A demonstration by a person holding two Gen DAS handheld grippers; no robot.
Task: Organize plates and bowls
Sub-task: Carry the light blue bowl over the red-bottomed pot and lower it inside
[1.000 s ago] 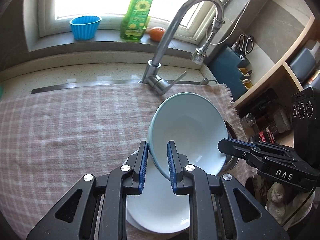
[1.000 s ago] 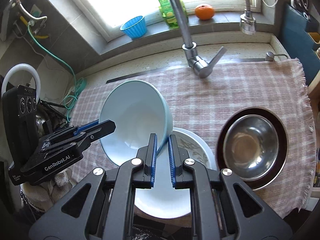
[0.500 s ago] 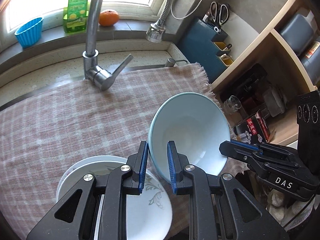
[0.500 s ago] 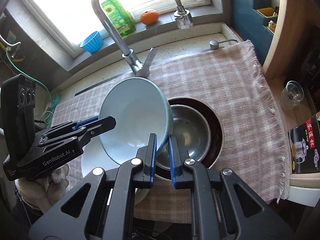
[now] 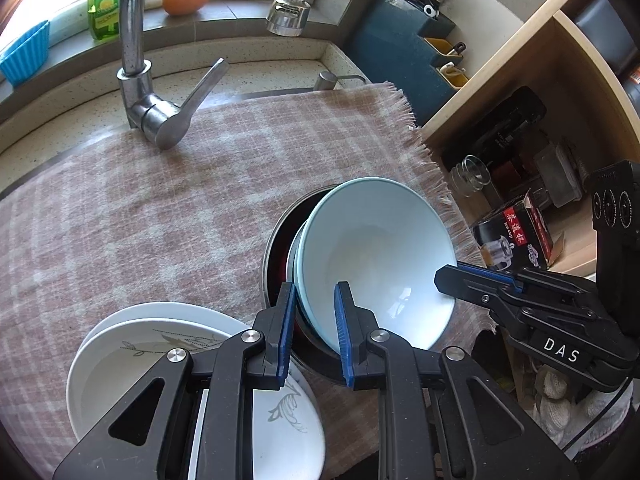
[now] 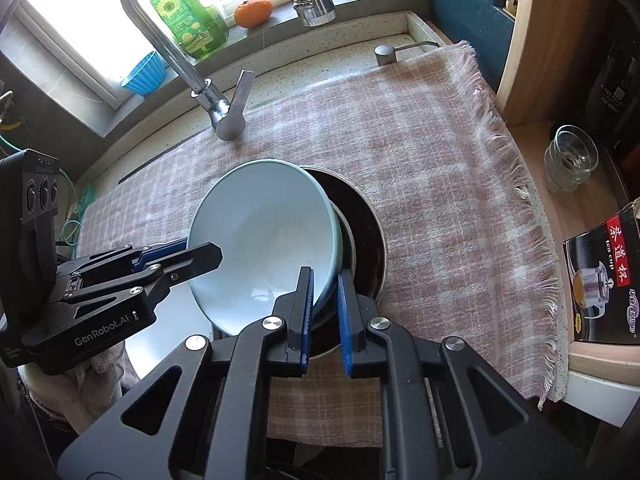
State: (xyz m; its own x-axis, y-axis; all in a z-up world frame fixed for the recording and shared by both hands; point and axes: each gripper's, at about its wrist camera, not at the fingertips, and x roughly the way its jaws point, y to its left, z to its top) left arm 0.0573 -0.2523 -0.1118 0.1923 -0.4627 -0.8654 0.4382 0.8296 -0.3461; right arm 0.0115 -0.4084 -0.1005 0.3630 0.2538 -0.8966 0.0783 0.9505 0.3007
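A pale blue bowl [image 5: 376,256] is held by both grippers at opposite rims. My left gripper [image 5: 314,312] is shut on its near-left rim; my right gripper [image 6: 324,304] is shut on its near-right rim. The bowl [image 6: 264,240] is tilted and sits over a steel bowl inside a dark brown plate [image 6: 368,232], whose rim shows in the left wrist view [image 5: 276,240]. White plates with a leaf pattern [image 5: 132,360] are stacked on the checked cloth at the lower left. The steel bowl is mostly hidden.
A chrome tap [image 5: 136,52] stands behind the checked cloth [image 6: 420,152]. A green bottle [image 6: 184,12], an orange [image 6: 253,11] and a blue cup [image 6: 145,73] are on the sill. A glass [image 6: 570,158] and a tea-cup box [image 6: 604,276] stand at right by the shelf.
Both grippers carried the blue bowl to the right, away from the white plates, and brought it down over the steel bowl in the brown plate.
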